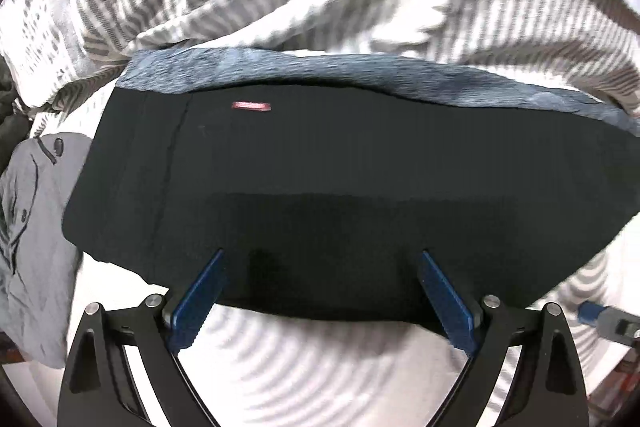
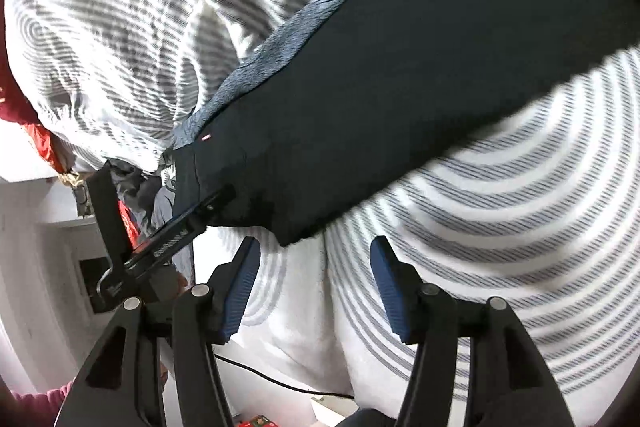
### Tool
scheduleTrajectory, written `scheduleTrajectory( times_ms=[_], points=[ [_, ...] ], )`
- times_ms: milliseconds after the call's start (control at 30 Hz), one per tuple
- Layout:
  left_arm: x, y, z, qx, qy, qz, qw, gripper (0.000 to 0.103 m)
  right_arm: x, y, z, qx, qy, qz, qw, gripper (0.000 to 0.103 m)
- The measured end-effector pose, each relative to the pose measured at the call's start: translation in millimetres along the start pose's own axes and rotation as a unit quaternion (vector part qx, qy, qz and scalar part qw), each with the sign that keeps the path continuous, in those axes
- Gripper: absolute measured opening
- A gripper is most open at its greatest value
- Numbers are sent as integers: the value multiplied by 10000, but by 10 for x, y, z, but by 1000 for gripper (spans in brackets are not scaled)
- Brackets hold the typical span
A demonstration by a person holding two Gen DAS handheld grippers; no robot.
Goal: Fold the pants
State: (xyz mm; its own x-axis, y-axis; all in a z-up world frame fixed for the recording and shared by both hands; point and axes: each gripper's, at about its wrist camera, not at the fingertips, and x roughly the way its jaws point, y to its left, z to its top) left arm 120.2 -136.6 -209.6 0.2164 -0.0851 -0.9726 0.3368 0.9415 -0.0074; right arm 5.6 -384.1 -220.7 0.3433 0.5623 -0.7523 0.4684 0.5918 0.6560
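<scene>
The black pants (image 1: 320, 167) lie folded into a broad slab on striped bedding (image 1: 320, 367); a small pink tag (image 1: 252, 105) shows near the far edge. A blue-grey ribbed garment (image 1: 360, 75) sticks out from under that far edge. My left gripper (image 1: 321, 255) stands open above the pants' near edge, its blue fingers (image 1: 200, 303) wide apart and gripping nothing. In the right wrist view the pants (image 2: 400, 67) run diagonally. My right gripper (image 2: 315, 242) is open just below their near corner, with only bedding between the pads.
A crumpled grey garment (image 1: 36, 227) lies left of the pants. Rumpled striped bedding (image 2: 100, 27) rises behind. Red cloth (image 2: 16, 107) and white furniture (image 2: 36, 211) sit at the left past the bed's edge, with a black cable (image 2: 260, 375) below. A pink sleeve (image 2: 36, 403) shows bottom left.
</scene>
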Motion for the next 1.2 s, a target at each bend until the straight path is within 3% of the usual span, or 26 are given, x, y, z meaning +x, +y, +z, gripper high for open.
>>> scheduleTrajectory(
  times_ms=[300, 800, 967, 1200],
  points=[
    [-129, -905, 155, 391, -63, -185, 9990, 96, -474, -454, -38, 381, -220, -84, 9990, 67],
    [-126, -2000, 344, 830, -49, -283, 9961, 96, -1208, -1071, 105, 783, -690, 84, 9945, 67],
    [-166, -2322, 384, 754, -22, -389, 9964, 96, -1511, -1397, 225, 1056, -1136, 239, 9876, 67],
    [-191, -2734, 366, 759, 45, -509, 9958, 96, -2000, -1948, 491, 1607, -1871, 79, 9691, 67]
  ],
)
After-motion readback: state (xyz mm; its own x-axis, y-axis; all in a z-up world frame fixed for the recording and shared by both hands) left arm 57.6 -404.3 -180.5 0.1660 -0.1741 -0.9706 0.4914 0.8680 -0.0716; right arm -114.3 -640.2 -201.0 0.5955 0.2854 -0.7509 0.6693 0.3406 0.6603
